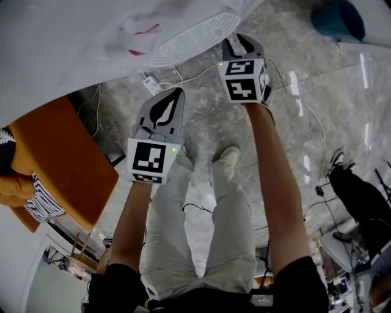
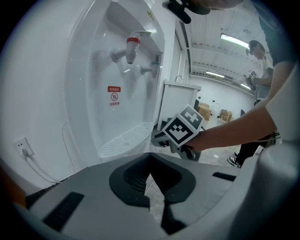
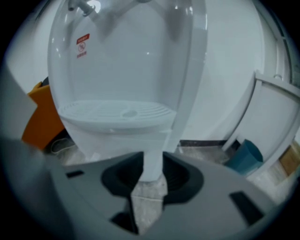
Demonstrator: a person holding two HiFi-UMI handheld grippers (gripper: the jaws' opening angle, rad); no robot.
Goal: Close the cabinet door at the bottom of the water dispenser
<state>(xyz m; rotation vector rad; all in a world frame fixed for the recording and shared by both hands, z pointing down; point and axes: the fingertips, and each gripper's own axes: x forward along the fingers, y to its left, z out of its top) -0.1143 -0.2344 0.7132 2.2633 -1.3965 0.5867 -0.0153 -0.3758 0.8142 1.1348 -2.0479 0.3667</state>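
Orange seat (image 1: 64, 159): set on the marble floor.
Teal bin (image 3: 243, 157): stood against the white wall.
White cable (image 1: 189, 76): laid across the floor.

Floor (image 1: 293, 116): grey marbled tile, glossy, light streaks reflected. Your 2 shoes (image 1: 227, 156) planted on it, in front of water dispenser (image 1: 189, 33). White adapter (image 1: 151, 84) and white cable (image 1: 195, 74) lie near dispenser base. Orange furniture (image 1: 67, 153) stands at left, teal bin (image 1: 337, 18) far right.
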